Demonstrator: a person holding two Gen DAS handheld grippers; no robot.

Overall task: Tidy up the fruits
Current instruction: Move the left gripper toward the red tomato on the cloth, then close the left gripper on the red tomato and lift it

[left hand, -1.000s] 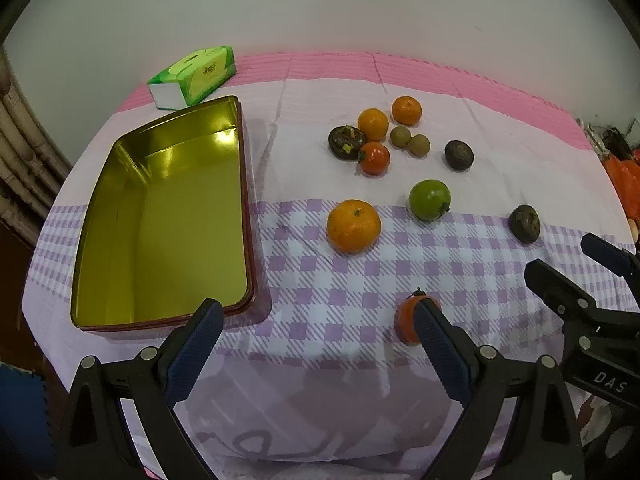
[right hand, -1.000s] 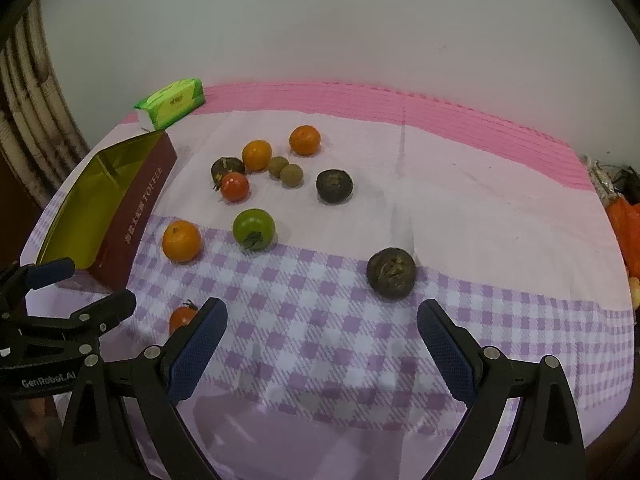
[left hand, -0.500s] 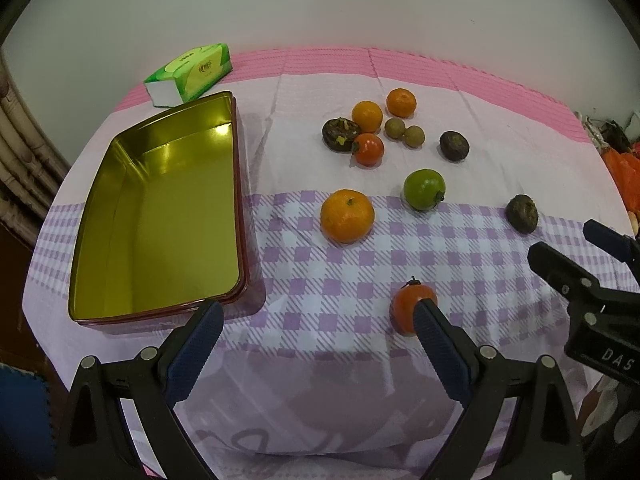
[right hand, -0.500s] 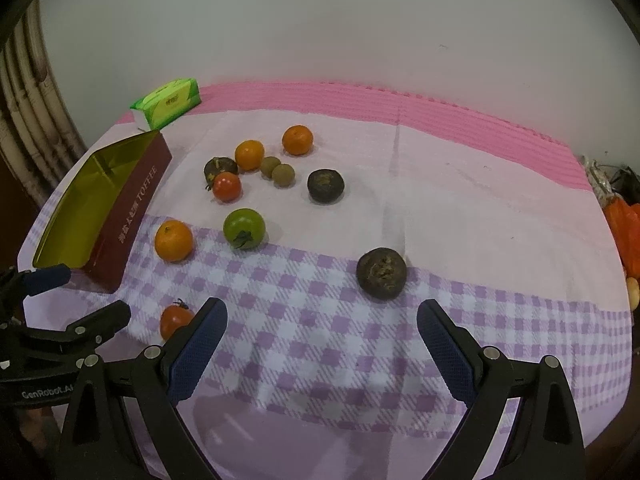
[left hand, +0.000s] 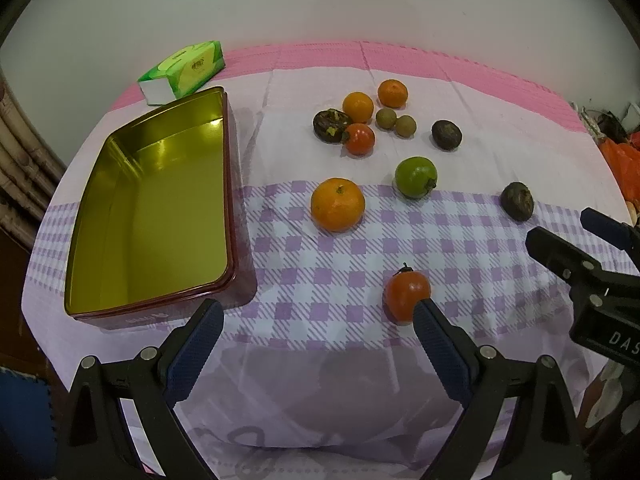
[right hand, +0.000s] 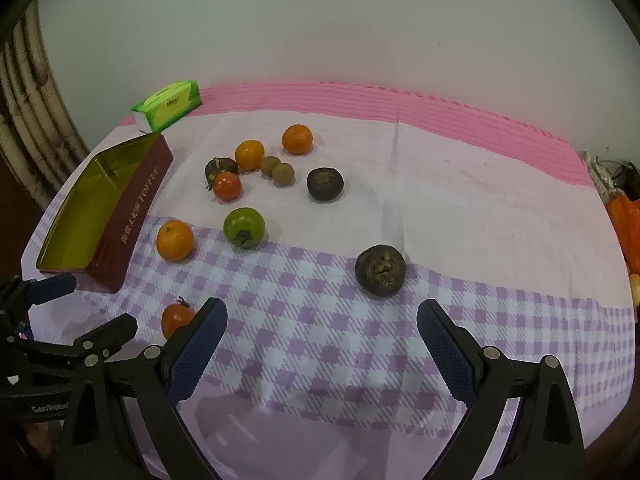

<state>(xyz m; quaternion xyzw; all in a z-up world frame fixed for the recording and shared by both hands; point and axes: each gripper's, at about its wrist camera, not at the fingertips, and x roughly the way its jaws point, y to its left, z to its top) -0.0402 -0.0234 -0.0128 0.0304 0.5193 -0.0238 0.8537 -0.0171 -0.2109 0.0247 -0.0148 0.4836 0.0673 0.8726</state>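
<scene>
An empty gold-lined tin [left hand: 152, 208] [right hand: 96, 208] sits at the table's left. Fruits lie scattered to its right: a large orange [left hand: 338, 204] [right hand: 175, 240], a green fruit [left hand: 416, 177] [right hand: 244, 227], a red tomato [left hand: 407, 295] [right hand: 177, 319] near the front, several oranges, dark and brown fruits further back, and a dark fruit [left hand: 517, 201] [right hand: 380, 271] at right. My left gripper [left hand: 316, 344] is open, its right finger just in front of the tomato. My right gripper [right hand: 322, 340] is open, holding nothing, short of the dark fruit.
A green tissue pack [left hand: 184, 70] [right hand: 168, 109] lies behind the tin by the white wall. The pink and purple checked cloth [left hand: 320, 272] covers the table. Orange items [left hand: 622, 160] sit off the right edge. Each gripper shows at the side of the other's view.
Both grippers have drawn back and up a little; the fruits and tin sit slightly higher and smaller in view. Nothing was picked up or moved on the table.
</scene>
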